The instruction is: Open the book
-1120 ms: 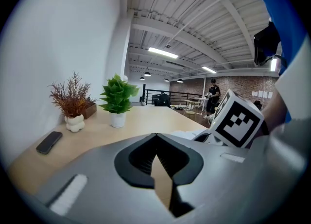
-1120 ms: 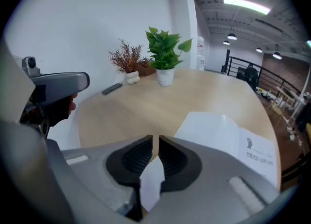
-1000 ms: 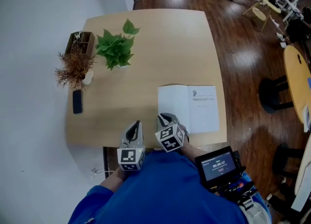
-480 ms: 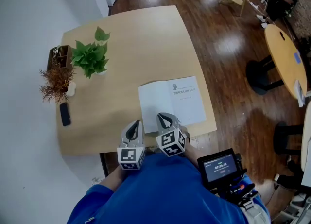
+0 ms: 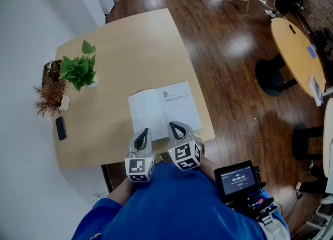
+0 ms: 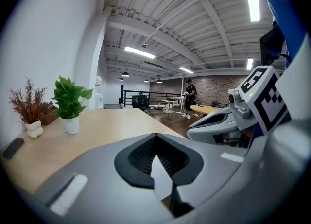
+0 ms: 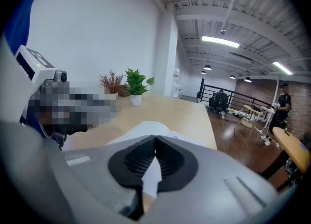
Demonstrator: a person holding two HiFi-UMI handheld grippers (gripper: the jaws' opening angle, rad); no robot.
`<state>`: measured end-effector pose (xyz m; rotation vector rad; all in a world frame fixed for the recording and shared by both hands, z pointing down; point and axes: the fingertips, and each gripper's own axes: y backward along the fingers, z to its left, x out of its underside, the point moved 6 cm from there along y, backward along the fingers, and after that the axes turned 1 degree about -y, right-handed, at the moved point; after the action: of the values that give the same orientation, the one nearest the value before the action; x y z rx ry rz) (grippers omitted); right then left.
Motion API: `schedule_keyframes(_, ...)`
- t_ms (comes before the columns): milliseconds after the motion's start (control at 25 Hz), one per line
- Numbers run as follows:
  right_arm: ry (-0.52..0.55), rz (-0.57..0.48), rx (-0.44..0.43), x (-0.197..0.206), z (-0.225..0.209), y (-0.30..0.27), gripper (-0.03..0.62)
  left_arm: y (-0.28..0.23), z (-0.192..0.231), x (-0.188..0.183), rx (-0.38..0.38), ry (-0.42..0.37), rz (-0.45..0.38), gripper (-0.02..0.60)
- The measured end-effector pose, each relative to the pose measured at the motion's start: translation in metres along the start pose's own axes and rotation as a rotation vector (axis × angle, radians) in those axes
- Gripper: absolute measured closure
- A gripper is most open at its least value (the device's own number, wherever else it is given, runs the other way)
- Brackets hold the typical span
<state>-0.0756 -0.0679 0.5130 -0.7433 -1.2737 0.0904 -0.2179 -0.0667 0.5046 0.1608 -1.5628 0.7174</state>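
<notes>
Light wood table (image 5: 140, 41) on dark plank floor (image 5: 229, 93).
Along the table's left edge, far to near:
- wooden box (image 5: 50, 70), tight to the edge
- green plant (image 5: 78, 70) in a white pot (image 5: 92, 83), just inboard of the box
- dried reddish sprigs (image 5: 48, 97) in a small white vase (image 5: 64, 103), just beside the box
- black phone (image 5: 61, 128) lying flat, nearer the near-left corner, apart from the vase

Off the table's right edge: round yellow-topped table (image 5: 294, 46) with a black stool (image 5: 270, 72) beside it. Small lit screen unit (image 5: 238, 177) low in the head view. Person standing (image 6: 190, 89) far back in the room.
</notes>
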Motion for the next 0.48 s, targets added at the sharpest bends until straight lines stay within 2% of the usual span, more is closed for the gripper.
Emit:
schedule_keyframes(240, -0.042, -0.050, 0.011, 0.014, -0.039, 0.037, 0.591, -0.005, -0.048, -0.005, 0.003, -0.033, 0.000, 0.574)
schedule_keyframes(480, -0.066, -0.100, -0.009, 0.033, -0.065, 0.071, 0.591, -0.002, -0.093, -0.006, -0.027, -0.045, -0.004, 0.574)
